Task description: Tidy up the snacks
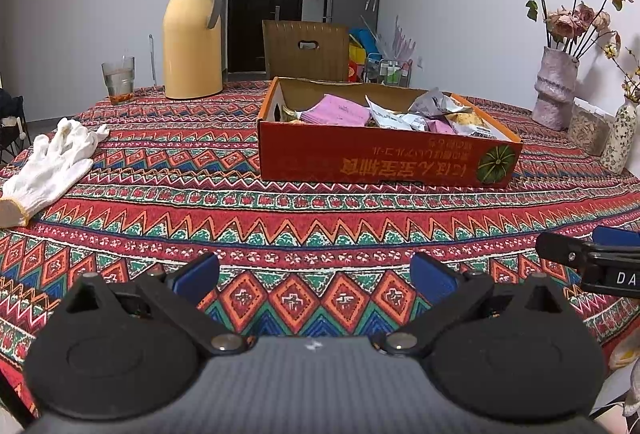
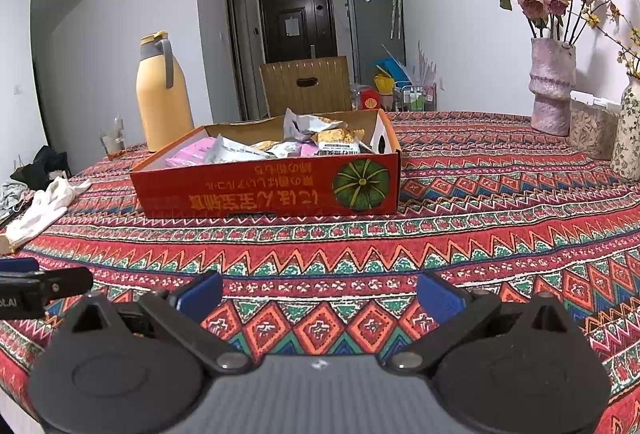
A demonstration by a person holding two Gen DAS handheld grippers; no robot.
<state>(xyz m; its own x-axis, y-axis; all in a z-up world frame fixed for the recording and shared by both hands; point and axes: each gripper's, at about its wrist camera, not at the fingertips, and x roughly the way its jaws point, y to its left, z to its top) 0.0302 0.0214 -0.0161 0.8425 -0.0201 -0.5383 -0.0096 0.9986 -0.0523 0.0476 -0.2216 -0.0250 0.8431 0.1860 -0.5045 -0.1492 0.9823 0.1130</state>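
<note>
Both grippers idle, low over the near edge of the patterned tablecloth (image 1: 320,202), side by side. Left gripper (image 1: 316,274): blue pads spread wide, nothing between them, released. Right gripper (image 2: 320,292): same, pads apart and empty; its tip also shows at the right edge of the left wrist view. The snacks (image 1: 384,114) all sit in the red cardboard box (image 1: 384,162) mid-table, well apart from both tools: pink packets toward the left end, silver and yellow bags piled toward the right. From the right wrist view the box lies left of centre and angled, pumpkin print on the near wall; the print text reads upside down, so the box is probably a lid or tray turned to face away. No loose snacks visible on the cloth, so my read is the collecting is done, or the sorting inside the box hasn't begun; can't tell which. Open jaws pointing at the box suit a reach-in next. The bags are crinkly and heaped, so a pinch may grab two at once. Clutter to avoid: white glove (image 1: 52,162) near left, yellow thermos (image 1: 192,34) and glass (image 1: 118,79) far left, flower vase (image 1: 554,86) far right.
</note>
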